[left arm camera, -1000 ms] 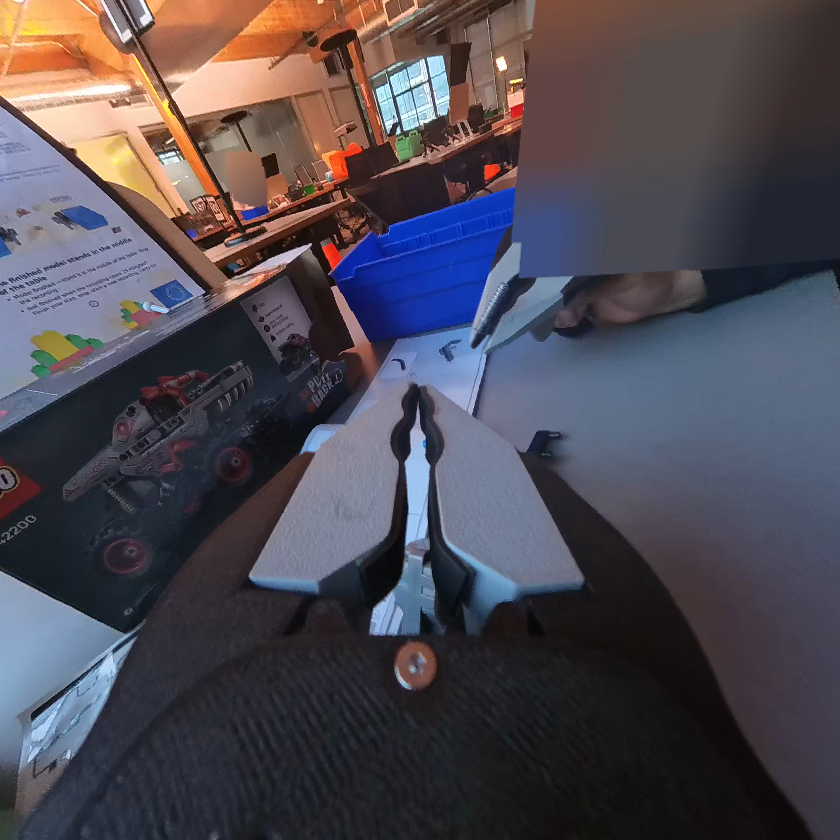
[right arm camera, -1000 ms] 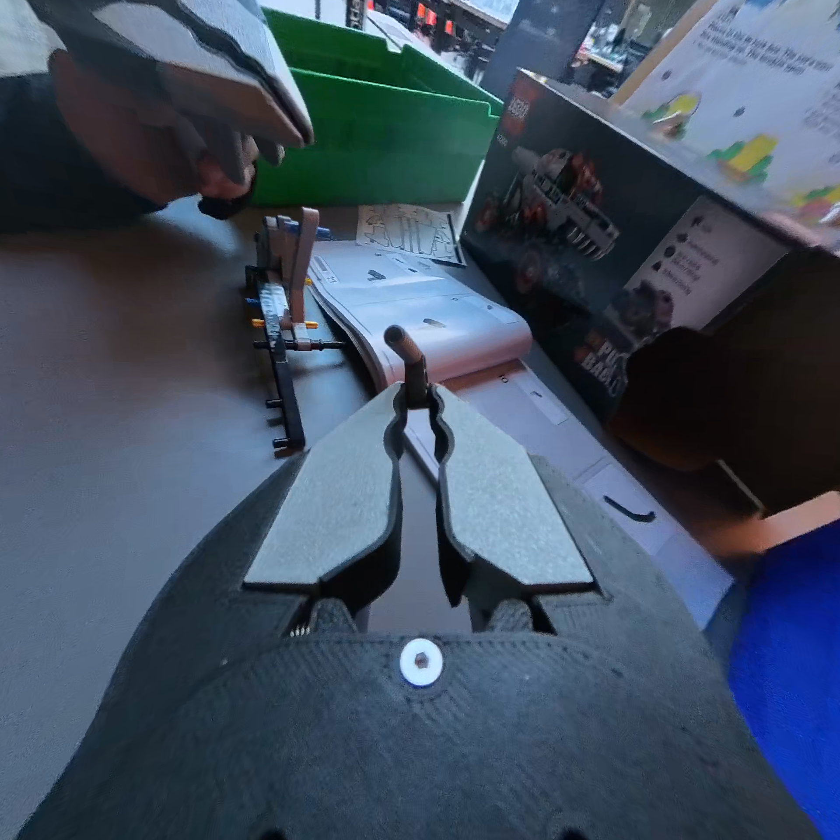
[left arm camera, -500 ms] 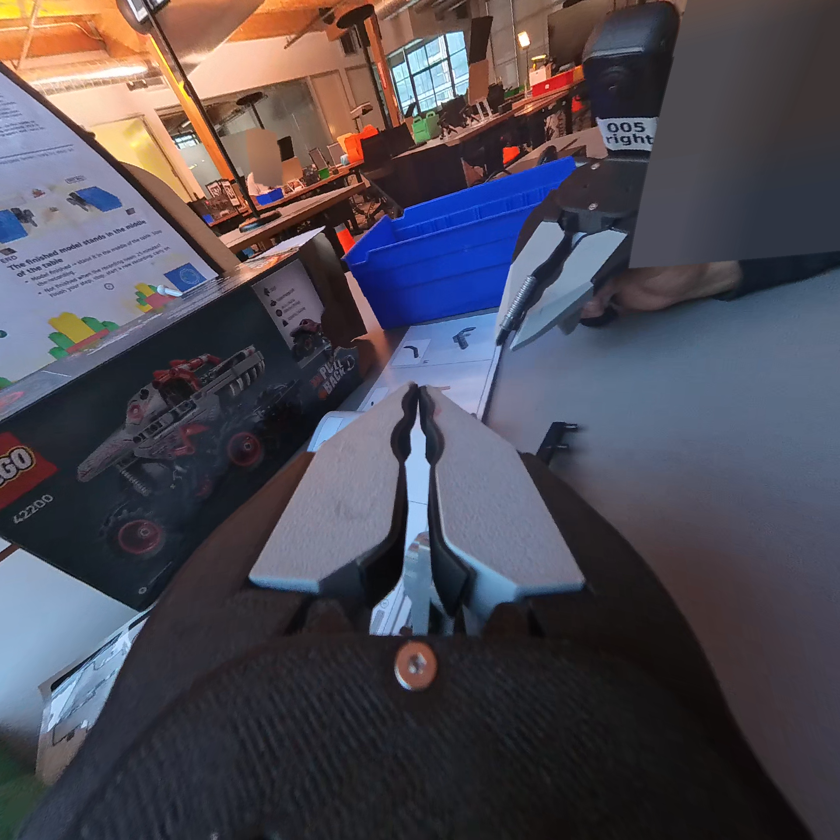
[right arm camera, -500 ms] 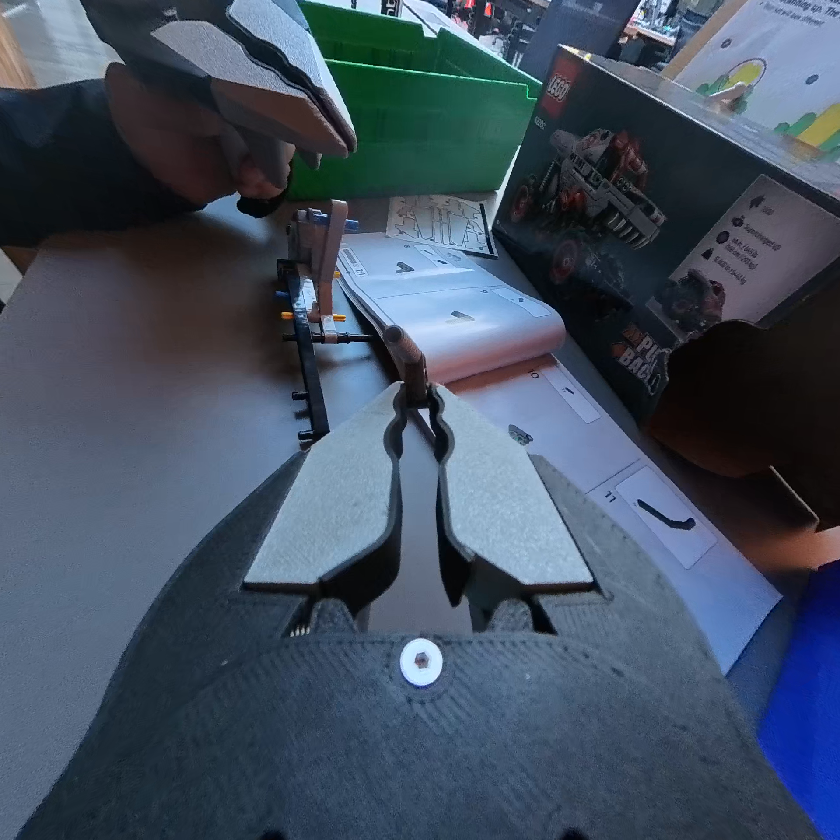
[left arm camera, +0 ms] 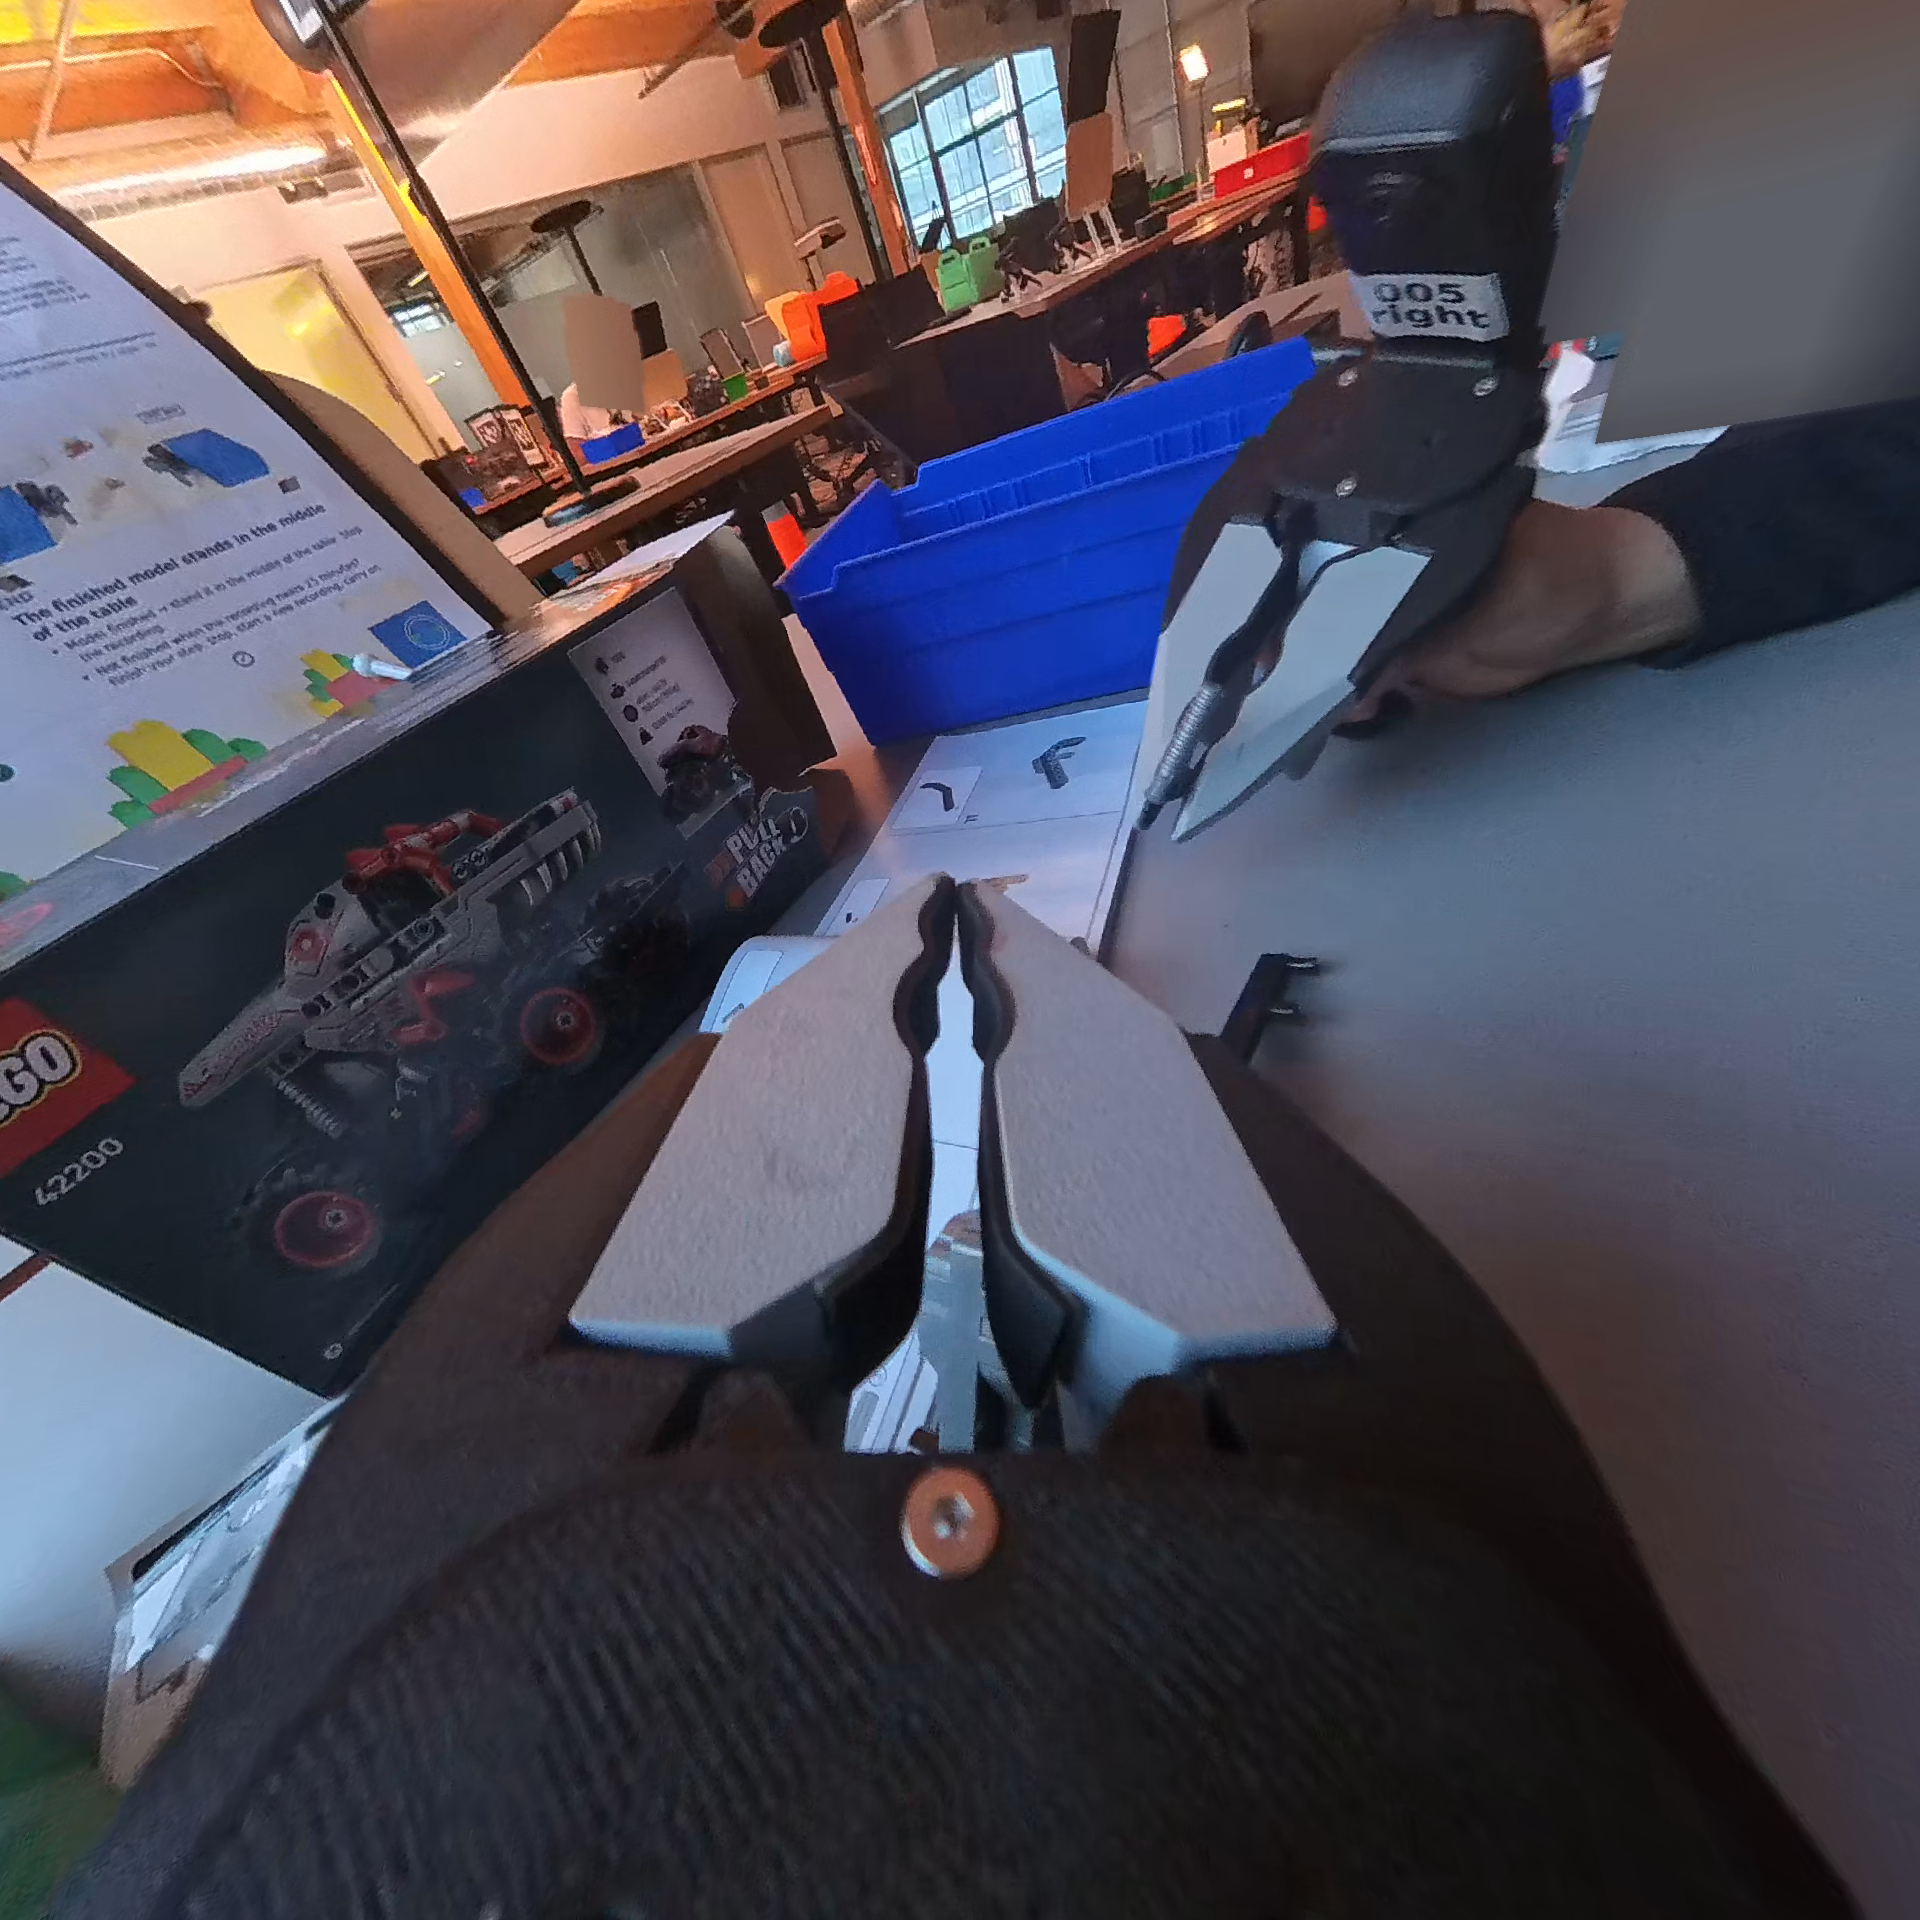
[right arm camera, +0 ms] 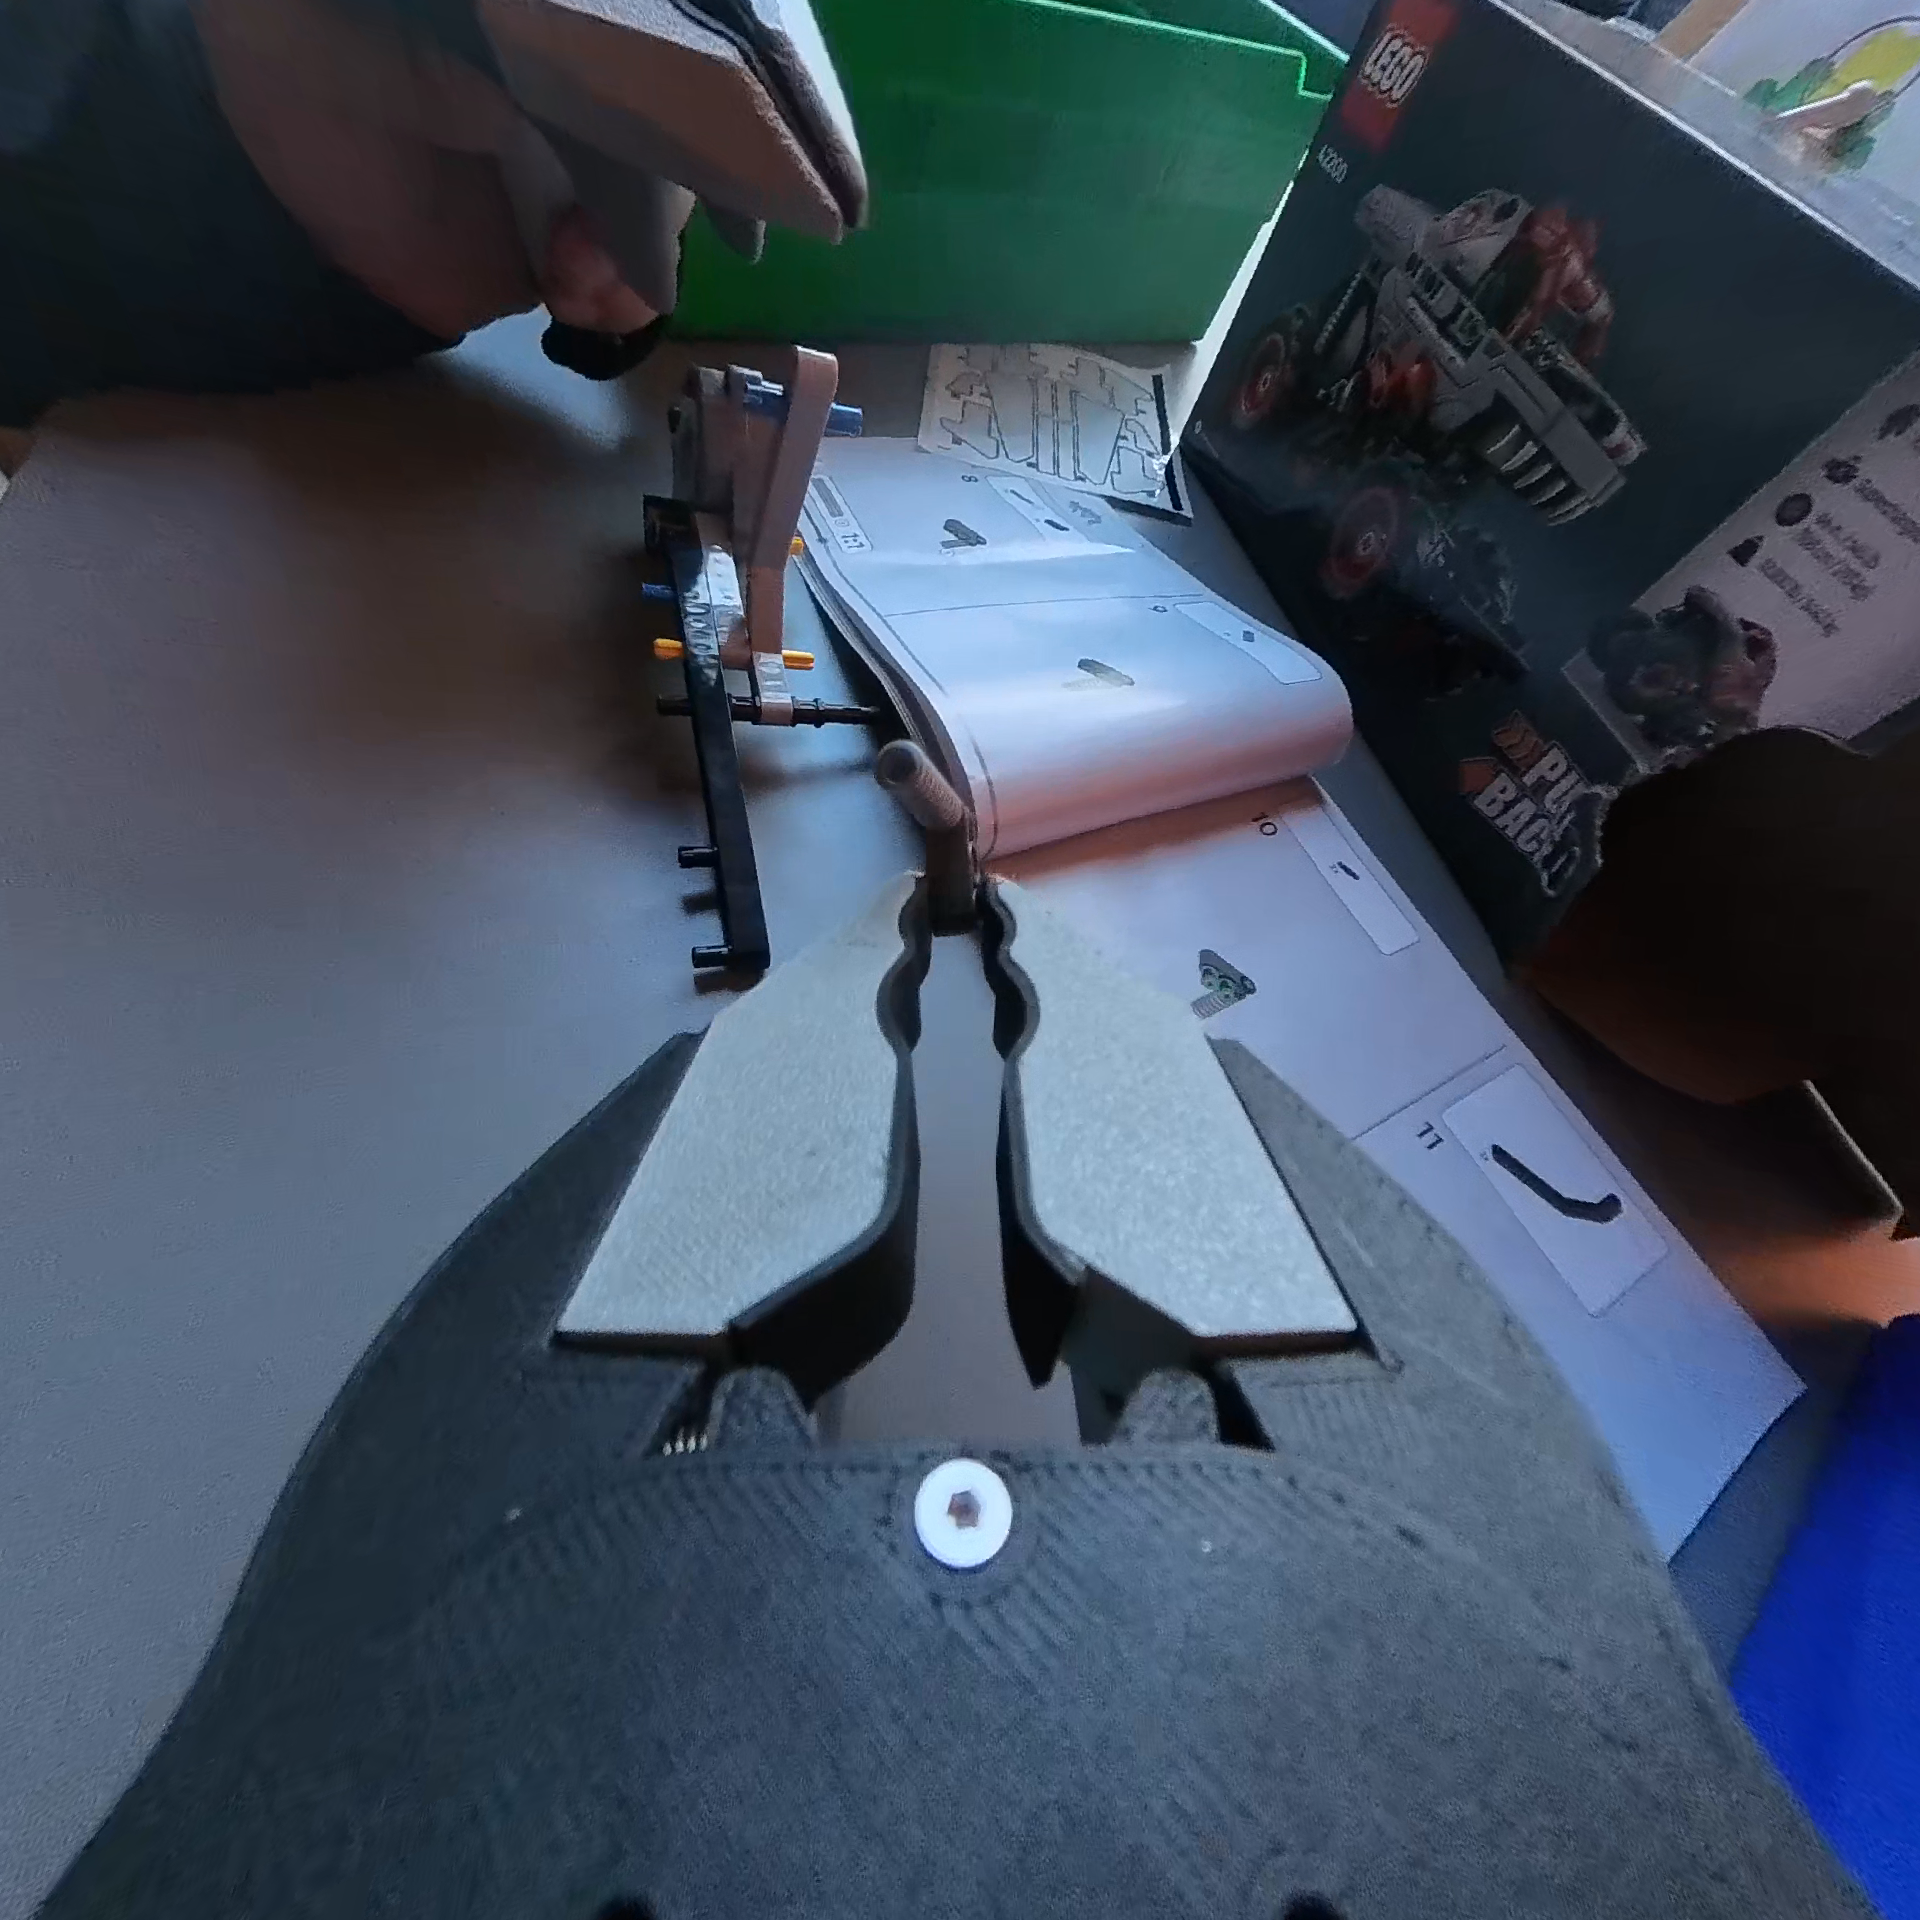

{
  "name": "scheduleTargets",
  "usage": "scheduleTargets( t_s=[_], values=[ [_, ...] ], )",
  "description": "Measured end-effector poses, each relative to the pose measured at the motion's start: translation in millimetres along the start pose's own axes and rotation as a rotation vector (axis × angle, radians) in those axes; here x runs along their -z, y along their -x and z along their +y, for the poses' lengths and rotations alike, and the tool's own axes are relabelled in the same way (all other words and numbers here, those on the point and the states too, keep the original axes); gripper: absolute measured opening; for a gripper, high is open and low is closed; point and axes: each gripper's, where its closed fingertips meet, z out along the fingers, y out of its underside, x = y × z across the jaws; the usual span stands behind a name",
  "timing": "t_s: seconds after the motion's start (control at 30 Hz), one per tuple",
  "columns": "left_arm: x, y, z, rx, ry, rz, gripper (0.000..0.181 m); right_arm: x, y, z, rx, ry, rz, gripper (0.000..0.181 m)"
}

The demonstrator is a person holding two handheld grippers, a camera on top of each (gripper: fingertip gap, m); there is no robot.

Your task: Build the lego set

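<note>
My right gripper (right arm camera: pixel 951 896) is shut on a small grey spring-like rod piece (right arm camera: pixel 923 802) that sticks up and to the left from its tips. The part-built model (right arm camera: pixel 727 613), a black beam with grey arms and blue, yellow and black pins, lies on the grey table just ahead and left of it. My left gripper (left arm camera: pixel 956 894) is shut with nothing visible between its fingers, above the booklet. In the left wrist view the right gripper (left arm camera: pixel 1169 816) points down with the rod piece (left arm camera: pixel 1184 738); an end of the black beam (left arm camera: pixel 1262 997) shows beside my fingers.
An open instruction booklet (right arm camera: pixel 1091 665) lies right of the model, a sticker sheet (right arm camera: pixel 1049 421) behind it. The dark set box (right arm camera: pixel 1558 416) stands along the right. A green bin (right arm camera: pixel 1039 177) is at the far end, a blue bin (left arm camera: pixel 1018 582) at the other. The left gripper (right arm camera: pixel 842 208) hovers above the model. The gap from one gripper's tips to the other's is roughly 12 cm.
The right gripper, still holding the rod piece, has come nearer to the model and the left gripper. The left gripper has stayed shut and drawn back and up a little.
</note>
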Motion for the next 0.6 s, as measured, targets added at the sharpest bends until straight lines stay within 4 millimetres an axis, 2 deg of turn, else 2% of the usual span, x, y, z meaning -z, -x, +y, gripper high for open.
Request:
scheduleTargets(
  t_s=[0.53, 0.6],
  values=[
    [0.8, 2.0, 0.3, 0.001, 0.002, -0.008, 0.000, -0.8, -4.2, 6.2, -0.047, 0.032, -0.018, 0.005],
    [0.7, 2.1, 0.4, 0.005, 0.001, -0.007, 0.000, -0.7, -5.3, 7.7, -0.051, 0.040, -0.013, 0.000]
  ],
)
